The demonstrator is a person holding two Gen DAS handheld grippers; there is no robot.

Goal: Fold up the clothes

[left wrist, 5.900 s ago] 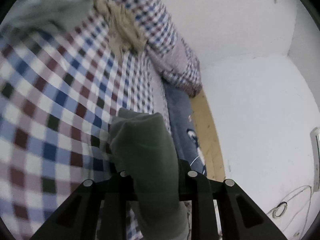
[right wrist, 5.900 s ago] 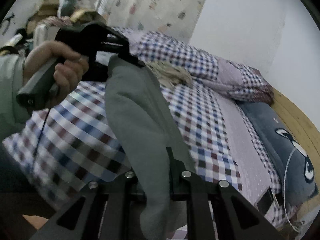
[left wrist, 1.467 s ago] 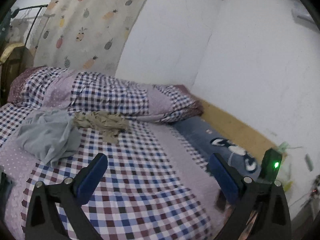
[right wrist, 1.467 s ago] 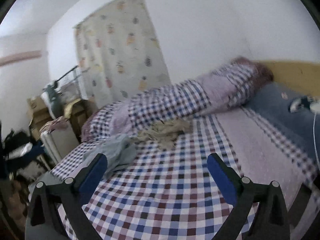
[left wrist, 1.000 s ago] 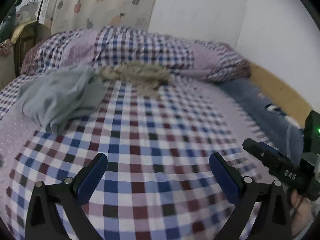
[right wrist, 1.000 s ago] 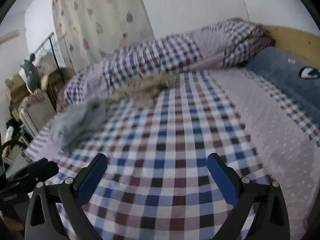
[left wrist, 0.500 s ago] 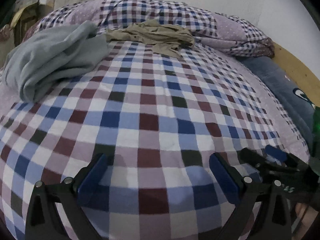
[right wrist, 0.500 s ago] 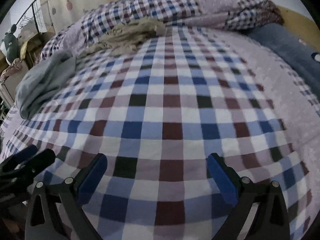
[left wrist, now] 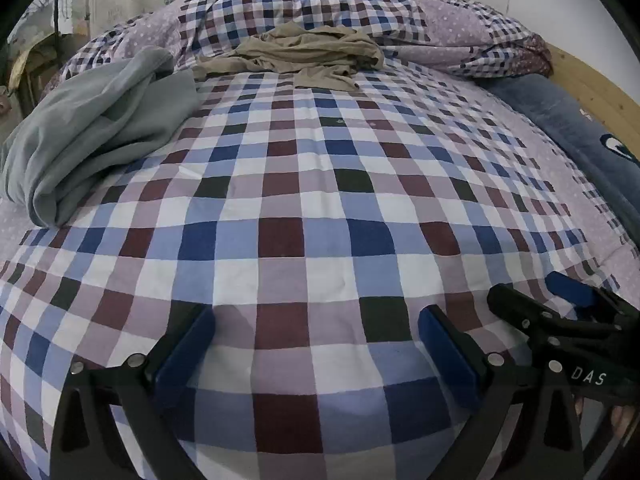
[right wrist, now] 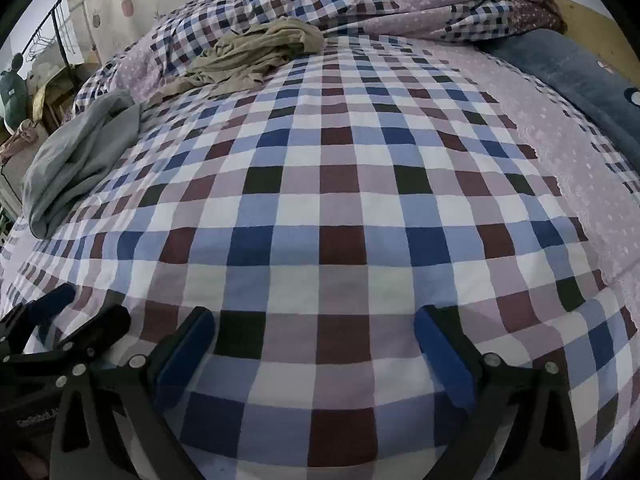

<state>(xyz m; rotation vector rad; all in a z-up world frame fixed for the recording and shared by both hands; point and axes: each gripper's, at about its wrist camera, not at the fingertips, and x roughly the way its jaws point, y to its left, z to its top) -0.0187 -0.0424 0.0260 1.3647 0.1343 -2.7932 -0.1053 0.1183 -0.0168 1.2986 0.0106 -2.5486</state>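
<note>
Left wrist view: the left gripper (left wrist: pixel 316 344) hangs spread and empty over the checked bedspread (left wrist: pixel 320 208). A crumpled grey garment (left wrist: pixel 92 128) lies along the bed's left edge, its long axis running toward the pillows; a tan garment (left wrist: pixel 304 56) stretches crosswise at the head.

Right wrist view: the right gripper (right wrist: pixel 316 344) is likewise spread, empty.

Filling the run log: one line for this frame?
left gripper: open, empty | right gripper: open, empty | grey garment, tan garment: crumpled, unfolded
</note>
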